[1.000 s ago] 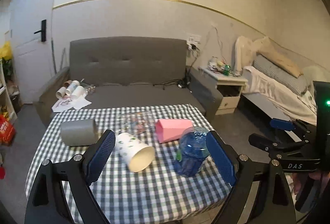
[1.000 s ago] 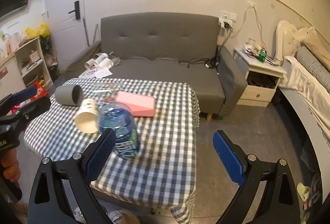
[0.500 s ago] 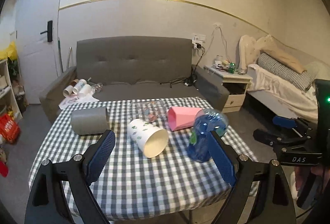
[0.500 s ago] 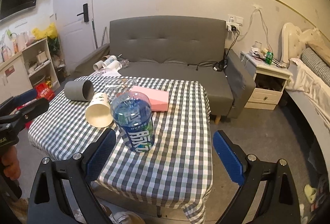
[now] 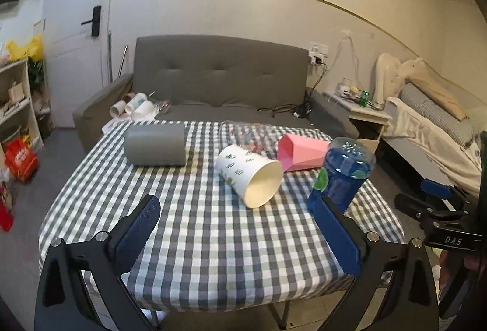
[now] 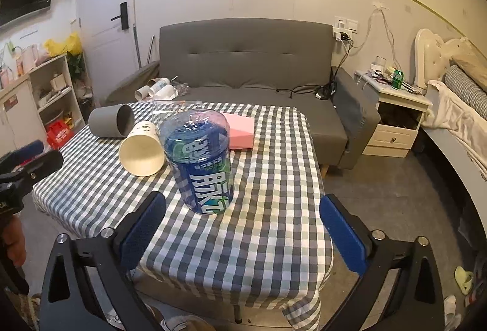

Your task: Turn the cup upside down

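Several cups lie on their sides on the checked table [image 5: 213, 245]: a grey cup [image 5: 155, 148], a white paper cup with green prints [image 5: 249, 175], a pink cup [image 5: 301, 153] and a clear glass [image 5: 249, 131]. A blue see-through cup [image 5: 344, 175] stands at the right, closed end up. My left gripper [image 5: 240, 224] hangs open over the front of the cloth, short of the paper cup. My right gripper [image 6: 243, 221] is open just in front of the blue cup [image 6: 201, 163], whose print reads upside down. The paper cup [image 6: 141, 149] and grey cup [image 6: 111, 121] lie to its left.
A grey sofa [image 5: 219, 81] stands behind the table, with paper rolls on its seat. A bedside cabinet [image 6: 395, 117] and a bed are at the right, shelves [image 6: 51, 93] at the left. The pink cup [image 6: 240, 134] lies behind the blue one.
Both grippers have come closer to the table, so the cups look larger. The cups themselves have not moved. Both grippers stay open.
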Action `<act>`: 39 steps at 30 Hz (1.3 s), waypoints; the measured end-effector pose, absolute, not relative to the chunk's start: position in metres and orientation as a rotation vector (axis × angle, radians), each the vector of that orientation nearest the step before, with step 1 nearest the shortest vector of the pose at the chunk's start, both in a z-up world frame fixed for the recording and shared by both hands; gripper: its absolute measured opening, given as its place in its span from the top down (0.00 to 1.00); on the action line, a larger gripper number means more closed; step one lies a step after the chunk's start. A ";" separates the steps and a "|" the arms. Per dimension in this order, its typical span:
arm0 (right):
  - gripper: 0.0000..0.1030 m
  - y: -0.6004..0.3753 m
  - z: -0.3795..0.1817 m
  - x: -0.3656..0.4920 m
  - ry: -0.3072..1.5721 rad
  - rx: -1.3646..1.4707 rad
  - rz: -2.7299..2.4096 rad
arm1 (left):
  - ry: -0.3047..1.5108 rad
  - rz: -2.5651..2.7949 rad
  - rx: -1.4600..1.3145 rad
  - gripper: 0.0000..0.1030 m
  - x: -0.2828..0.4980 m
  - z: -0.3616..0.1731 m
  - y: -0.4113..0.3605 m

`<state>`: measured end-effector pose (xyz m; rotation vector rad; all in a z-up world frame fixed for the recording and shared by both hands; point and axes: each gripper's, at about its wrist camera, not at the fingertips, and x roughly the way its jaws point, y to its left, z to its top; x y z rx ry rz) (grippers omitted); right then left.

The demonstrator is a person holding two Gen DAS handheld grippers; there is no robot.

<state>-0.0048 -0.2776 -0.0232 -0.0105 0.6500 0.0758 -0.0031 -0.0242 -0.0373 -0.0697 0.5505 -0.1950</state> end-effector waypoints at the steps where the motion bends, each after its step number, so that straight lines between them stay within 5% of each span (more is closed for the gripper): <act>1: 0.01 -0.279 -0.025 -0.005 0.652 -0.005 0.070 | 0.553 -0.191 -0.074 0.00 -0.004 -0.040 -0.023; 39: 0.00 -0.273 -0.031 -0.004 0.653 0.008 0.078 | 0.568 -0.206 -0.041 0.00 -0.004 -0.044 -0.027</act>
